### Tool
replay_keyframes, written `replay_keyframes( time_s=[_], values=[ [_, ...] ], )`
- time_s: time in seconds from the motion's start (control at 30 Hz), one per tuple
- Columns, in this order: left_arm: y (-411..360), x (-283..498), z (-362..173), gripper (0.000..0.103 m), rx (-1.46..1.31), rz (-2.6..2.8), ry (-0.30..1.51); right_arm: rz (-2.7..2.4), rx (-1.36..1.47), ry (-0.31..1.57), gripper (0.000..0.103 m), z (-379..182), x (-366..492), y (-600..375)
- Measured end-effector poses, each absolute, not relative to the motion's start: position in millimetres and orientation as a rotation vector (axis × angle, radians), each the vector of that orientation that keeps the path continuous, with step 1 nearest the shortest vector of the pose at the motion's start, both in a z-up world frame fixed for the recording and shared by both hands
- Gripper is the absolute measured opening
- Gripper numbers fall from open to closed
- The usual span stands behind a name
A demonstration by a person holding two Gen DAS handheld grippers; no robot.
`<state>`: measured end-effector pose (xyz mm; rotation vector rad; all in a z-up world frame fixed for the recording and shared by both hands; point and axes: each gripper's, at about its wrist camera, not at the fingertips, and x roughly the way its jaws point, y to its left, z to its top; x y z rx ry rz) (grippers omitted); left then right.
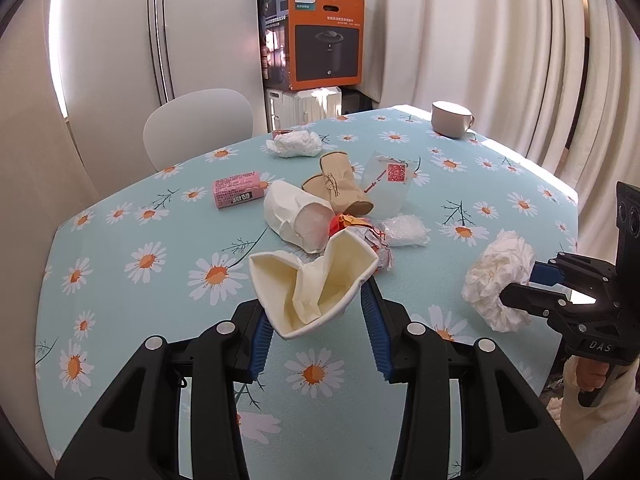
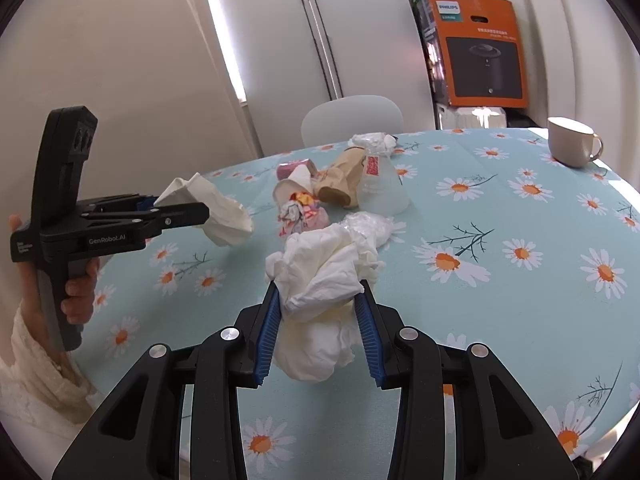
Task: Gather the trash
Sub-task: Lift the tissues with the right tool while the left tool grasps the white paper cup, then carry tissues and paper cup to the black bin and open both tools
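Note:
My left gripper (image 1: 316,300) is shut on a crushed cream paper cup (image 1: 312,284), held just above the daisy tablecloth (image 1: 132,208). In the right wrist view the same left gripper (image 2: 188,210) appears at the left with that cup (image 2: 220,212), a hand on its handle. My right gripper (image 2: 318,300) is shut on a white tissue wad (image 2: 320,268); in the left wrist view the right gripper (image 1: 524,284) and its tissue wad (image 1: 496,280) hang at the right edge. More trash lies mid-table: a crushed white cup (image 1: 296,216), a brown paper cup (image 1: 340,184), a clear plastic cup (image 1: 388,188), a colourful wrapper (image 1: 360,228), and plastic film (image 1: 404,232).
A pink packet (image 1: 238,192) and another tissue wad (image 1: 296,144) lie toward the far side. A beige mug (image 1: 452,120) stands at the far right corner. Behind the table are a white chair (image 1: 200,120), an orange box (image 1: 320,36), cupboards and curtains.

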<state>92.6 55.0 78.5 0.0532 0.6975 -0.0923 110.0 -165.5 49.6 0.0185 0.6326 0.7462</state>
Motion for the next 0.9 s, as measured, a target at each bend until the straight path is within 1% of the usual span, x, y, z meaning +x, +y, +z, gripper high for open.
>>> replay_keyframes(
  time_s=[0.17,0.37,0.67,0.9],
  values=[
    [37,81,79,0.043,0.082,-0.152,0.684,0.726,0.024,0.612,0.035,50,97,-172],
    [6,76,83,0.043,0.099,-0.256,0.659,0.642,0.035,0.575,0.035,55,81,-203],
    [-68,82,89,0.043,0.182,-0.409,0.651,0.433,0.089,0.516,0.035,59,55,-287],
    [-140,90,95,0.043,0.273,-0.564,0.662,0.242,0.127,0.490,0.036,54,24,-360]
  ],
)
